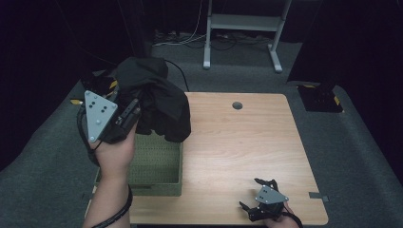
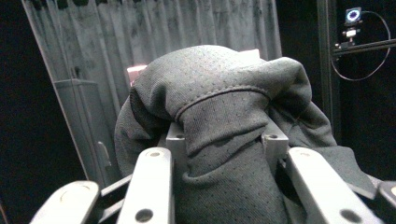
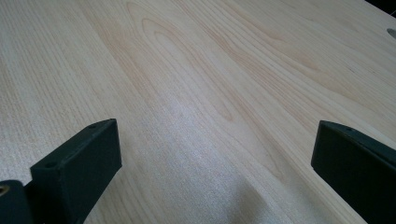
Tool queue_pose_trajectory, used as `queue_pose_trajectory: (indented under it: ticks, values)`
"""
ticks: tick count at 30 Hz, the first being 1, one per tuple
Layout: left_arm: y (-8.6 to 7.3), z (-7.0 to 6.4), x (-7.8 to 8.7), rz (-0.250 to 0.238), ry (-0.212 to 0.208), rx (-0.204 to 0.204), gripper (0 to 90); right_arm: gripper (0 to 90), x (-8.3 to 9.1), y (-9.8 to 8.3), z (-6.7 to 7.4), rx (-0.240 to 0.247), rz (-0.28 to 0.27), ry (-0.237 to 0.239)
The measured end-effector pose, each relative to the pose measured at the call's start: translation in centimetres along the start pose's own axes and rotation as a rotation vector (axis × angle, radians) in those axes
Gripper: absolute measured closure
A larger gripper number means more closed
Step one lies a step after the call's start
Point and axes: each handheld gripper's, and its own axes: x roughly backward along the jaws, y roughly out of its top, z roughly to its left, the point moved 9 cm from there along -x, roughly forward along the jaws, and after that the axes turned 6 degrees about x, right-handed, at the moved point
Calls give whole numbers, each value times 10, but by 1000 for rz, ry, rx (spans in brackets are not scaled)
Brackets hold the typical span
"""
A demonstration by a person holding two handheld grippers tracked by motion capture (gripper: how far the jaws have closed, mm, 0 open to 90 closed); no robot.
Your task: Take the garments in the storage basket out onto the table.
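Note:
A black garment point(image 1: 159, 97) hangs bunched over the far end of a green woven basket point(image 1: 159, 166) at the table's left side. My left gripper point(image 1: 134, 113) is held up above the basket, shut on a fold of this cloth. In the left gripper view the garment point(image 2: 219, 93) drapes over and between the jaws of the left gripper point(image 2: 224, 140), hiding the fingertips. My right gripper point(image 1: 255, 194) rests low near the table's front right edge. In the right gripper view the right gripper point(image 3: 217, 144) stands open, with bare wood between its fingers.
The wooden table point(image 1: 237, 142) has a round cable hole point(image 1: 237, 105) near its far edge. A white desk frame point(image 1: 247, 28) stands on the grey floor behind, and a black box point(image 1: 321, 97) sits off the table's far right corner.

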Motion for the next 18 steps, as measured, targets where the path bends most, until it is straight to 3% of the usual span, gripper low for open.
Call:
queue_pose_trajectory:
  ticks: [9, 18]
  values:
    - [8, -18, -3, -13, -33, 7, 658, 15, 0, 0, 0, 3, 1, 3]
    - [2, -43, -7, -10, -78, 11, 658, 15, 0, 0, 1, 6, 2, 3]
